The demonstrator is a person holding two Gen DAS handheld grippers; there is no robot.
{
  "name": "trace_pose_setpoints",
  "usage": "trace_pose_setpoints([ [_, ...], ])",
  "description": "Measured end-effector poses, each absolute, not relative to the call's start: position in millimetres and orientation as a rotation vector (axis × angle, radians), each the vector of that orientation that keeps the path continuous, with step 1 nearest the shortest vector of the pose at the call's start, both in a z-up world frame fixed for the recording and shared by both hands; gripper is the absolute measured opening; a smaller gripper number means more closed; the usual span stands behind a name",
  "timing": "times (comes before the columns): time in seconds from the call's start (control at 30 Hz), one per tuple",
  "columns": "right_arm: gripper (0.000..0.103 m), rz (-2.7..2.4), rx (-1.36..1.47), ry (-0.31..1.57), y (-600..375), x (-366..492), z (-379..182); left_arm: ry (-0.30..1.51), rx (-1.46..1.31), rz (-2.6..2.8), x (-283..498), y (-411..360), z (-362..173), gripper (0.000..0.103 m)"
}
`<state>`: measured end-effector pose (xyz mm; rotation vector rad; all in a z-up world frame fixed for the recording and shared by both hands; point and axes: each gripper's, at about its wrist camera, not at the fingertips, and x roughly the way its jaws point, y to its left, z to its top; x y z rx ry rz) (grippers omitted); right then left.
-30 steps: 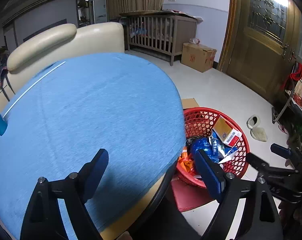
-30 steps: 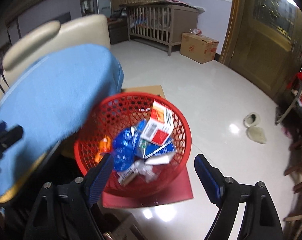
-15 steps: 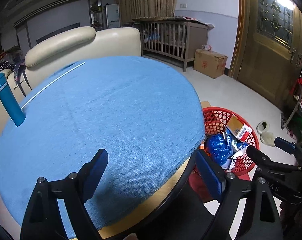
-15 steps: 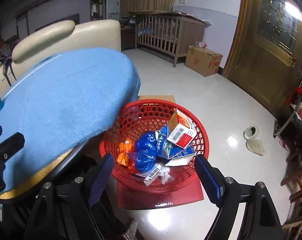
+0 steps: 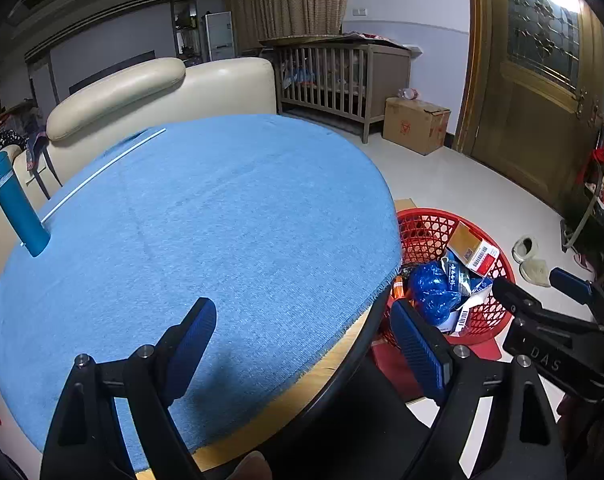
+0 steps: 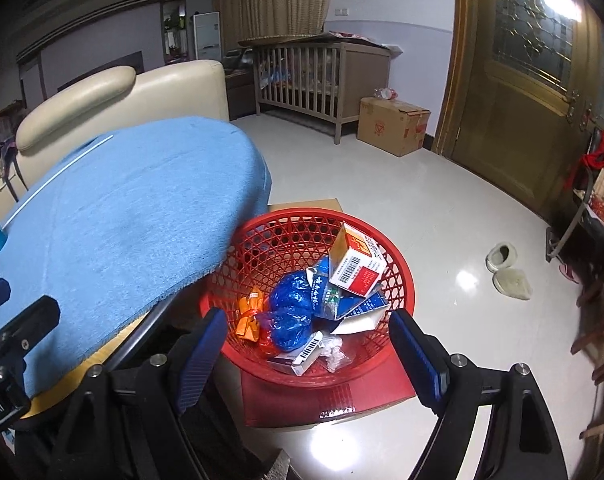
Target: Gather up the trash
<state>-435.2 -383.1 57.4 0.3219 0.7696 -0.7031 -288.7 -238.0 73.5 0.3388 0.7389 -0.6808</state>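
Note:
A red mesh basket (image 6: 293,232) stands on the floor beside the round table, also in the left wrist view (image 5: 426,228). It holds trash: a red-and-white carton (image 6: 356,266), a blue plastic bag (image 6: 291,308), an orange wrapper (image 6: 249,314) and small boxes. My right gripper (image 6: 308,346) is open and empty above the basket's near rim. My left gripper (image 5: 304,344) is open and empty over the table's near edge. The round table's blue cloth (image 5: 205,224) carries no trash in view.
A teal bottle (image 5: 15,204) stands at the table's left edge. A cream sofa (image 5: 153,92) is behind the table. A cardboard box (image 6: 394,126), a wooden crib (image 6: 314,80), a wooden door (image 6: 518,92) and slippers (image 6: 508,270) are around the white floor.
Both grippers have pulled back and up from the basket. The table top and the teal bottle have come into the left view. The basket looks smaller in the right view.

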Motion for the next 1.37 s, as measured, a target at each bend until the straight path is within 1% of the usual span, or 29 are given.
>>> trace_pose_setpoints([
  [0.97, 0.085, -0.709, 0.325, 0.750, -382, -438, 60, 0.745, 0.335, -0.698, -293, -240, 72, 0.089],
  [1.37, 0.085, -0.715, 0.331, 0.754, -385, -440, 59, 0.706, 0.361, -0.756, -304, -245, 73, 0.089],
])
